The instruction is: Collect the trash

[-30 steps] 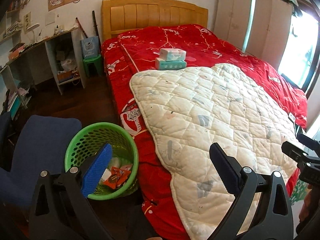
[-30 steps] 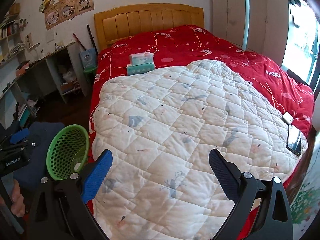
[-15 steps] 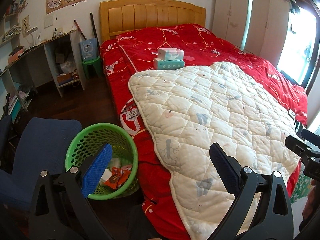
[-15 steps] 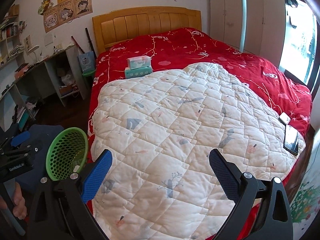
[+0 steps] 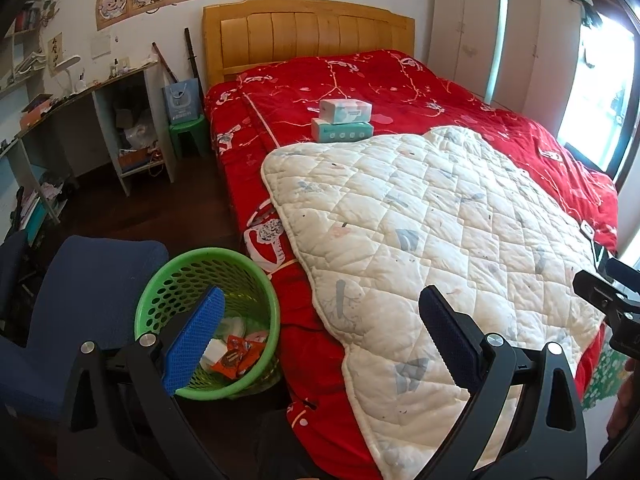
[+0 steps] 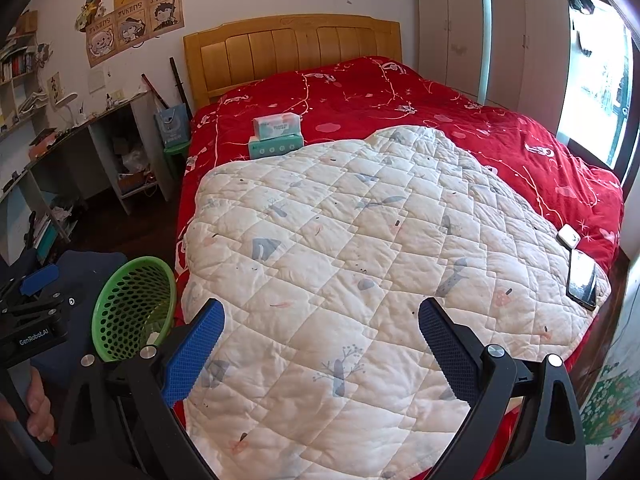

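- Left gripper (image 5: 320,328) held above the bed's near corner, jaws spread wide, nothing between the blue pads.
- Right gripper (image 6: 320,332) over the white quilt (image 6: 360,260), jaws likewise wide apart and empty.
- Green perforated wastebasket (image 5: 160,300) stands on the dark floor, just beside the left edge of the bed and touching or nearly touching the blue chair (image 5: 92,280).
- Trash (image 5: 234,354) lies in the bottom of the basket: orange wrappers and some white scraps; finer detail unreadable.
- Quilt spread over the foot half of a red bedspread (image 6: 400,92); no litter visible on the quilt surface.
- Two tissue packs (image 6: 276,136) stacked one on the other on the red spread, just beyond the quilt's far edge.
- Phone (image 6: 582,284) and a small white case (image 6: 569,237) rest at the quilt's right edge, near each other.
- Wooden headboard (image 6: 292,48) against the wall; desk (image 5: 92,92) to its left, cluttered.
- In the right wrist view, a hand (image 6: 36,408) grips the left gripper's handle at lower left.
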`<state>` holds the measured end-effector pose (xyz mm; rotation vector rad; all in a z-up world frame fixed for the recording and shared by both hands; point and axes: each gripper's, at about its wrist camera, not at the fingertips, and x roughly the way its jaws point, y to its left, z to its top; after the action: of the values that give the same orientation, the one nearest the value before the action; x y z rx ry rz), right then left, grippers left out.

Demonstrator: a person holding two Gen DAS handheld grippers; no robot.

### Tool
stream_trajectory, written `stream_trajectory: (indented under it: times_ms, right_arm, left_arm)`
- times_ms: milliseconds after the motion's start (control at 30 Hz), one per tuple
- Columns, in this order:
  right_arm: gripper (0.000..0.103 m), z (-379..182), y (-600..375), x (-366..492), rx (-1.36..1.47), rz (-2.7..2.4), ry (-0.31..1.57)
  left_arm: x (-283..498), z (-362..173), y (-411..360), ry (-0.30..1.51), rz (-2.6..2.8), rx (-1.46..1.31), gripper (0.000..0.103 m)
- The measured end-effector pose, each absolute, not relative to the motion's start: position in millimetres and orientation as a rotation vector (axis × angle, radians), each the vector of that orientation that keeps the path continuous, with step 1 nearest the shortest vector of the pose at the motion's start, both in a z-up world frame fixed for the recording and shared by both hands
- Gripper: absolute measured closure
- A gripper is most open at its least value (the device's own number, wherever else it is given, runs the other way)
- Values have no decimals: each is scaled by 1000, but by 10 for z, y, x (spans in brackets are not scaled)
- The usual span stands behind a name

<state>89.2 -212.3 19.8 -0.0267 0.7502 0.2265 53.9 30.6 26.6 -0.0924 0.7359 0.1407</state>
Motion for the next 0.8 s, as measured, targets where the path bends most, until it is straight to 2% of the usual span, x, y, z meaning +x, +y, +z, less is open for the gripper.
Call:
stream_trajectory:
  times_ms: [800]
  right_arm:
    - [8, 208, -2082, 894, -27, 234, 741]
  left_arm:
    - [524, 330, 275, 715, 160, -72, 7]
